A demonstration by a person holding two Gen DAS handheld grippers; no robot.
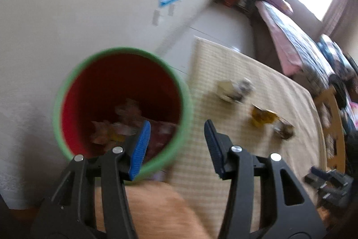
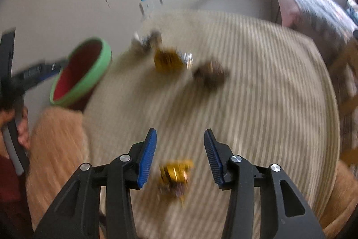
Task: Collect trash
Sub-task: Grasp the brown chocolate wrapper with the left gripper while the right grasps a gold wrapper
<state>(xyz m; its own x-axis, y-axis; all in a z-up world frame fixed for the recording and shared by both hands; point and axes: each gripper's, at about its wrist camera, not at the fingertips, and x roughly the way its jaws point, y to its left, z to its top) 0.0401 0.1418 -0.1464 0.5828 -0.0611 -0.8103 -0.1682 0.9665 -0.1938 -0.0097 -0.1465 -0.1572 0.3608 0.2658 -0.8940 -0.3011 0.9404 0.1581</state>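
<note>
- The left gripper [image 1: 176, 133] is hanging with its jaws apart and nothing between them, over the rim of the green bin [image 1: 186, 104], which is standing just off the table's edge.
- Crumpled wrappers [image 1: 125, 124] are lying inside the bin's red interior.
- The right gripper [image 2: 180, 149] is hovering with its jaws parted and empty, above a gold wrapper [image 2: 175, 174] near the table's near edge.
- More trash is sitting toward the checked table [image 2: 257, 104]'s far edge: a gold packet [image 2: 166, 61] and a dark scrap [image 2: 210, 74] just beside it.

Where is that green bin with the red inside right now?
The green bin sits left of the checked table, just beyond the open left gripper, with scraps already inside.
</note>
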